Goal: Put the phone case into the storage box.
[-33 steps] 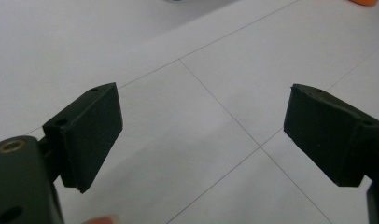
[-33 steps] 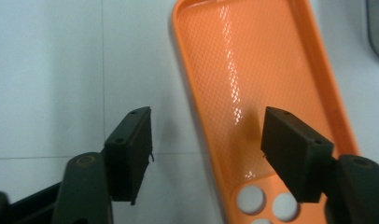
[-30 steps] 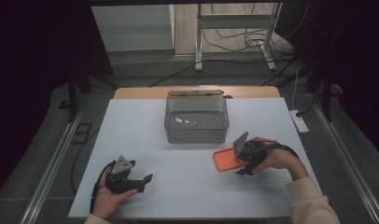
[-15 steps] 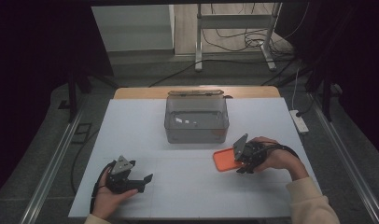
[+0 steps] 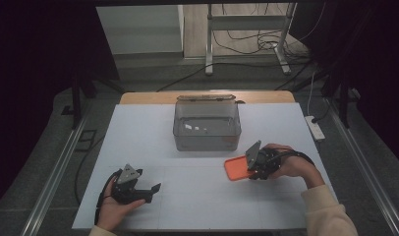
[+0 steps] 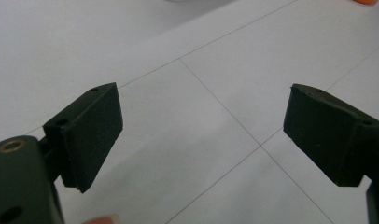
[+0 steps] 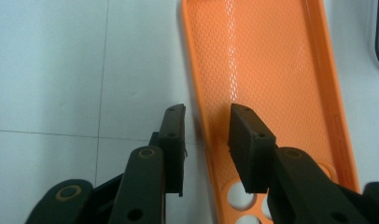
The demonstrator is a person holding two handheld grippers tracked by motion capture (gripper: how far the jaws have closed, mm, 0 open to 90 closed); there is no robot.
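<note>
Nearest the person, at the table's front left, the left gripper [image 5: 147, 189] rests low on the white table [image 5: 197, 206] in the left hand [image 5: 116, 209]. In the left gripper view its jaws stand wide apart with nothing between them, only bare tabletop crossed by thin seam lines; it is released.

Further in and to the right, the right hand [image 5: 291, 164] holds the right gripper [image 5: 247, 169] at the near end of an orange case [image 5: 234, 168] (a thin moulded shell, a phone case by its round cut-outs) that lies flat on the table. The right gripper view shows how things stand: the jaws straddle one long edge wall of the case [image 7: 271, 70], one pad inside over the textured floor, the other outside over the white tabletop. The jaws have just been closing, with the wall between them. A narrow gap still shows between the outer pad and the wall, so the pads have not clamped; the case is not yet gripped. The round cut-outs lie under the inner jaw.

Beyond the case, near the table's middle, stands a clear box [image 5: 206, 129], open at the top, well apart from the left gripper and near the case. Behind it the table's wooden far edge [image 5: 153, 97] shows, then the floor with cables [image 5: 246, 46] and a metal stand [image 5: 210, 37].
</note>
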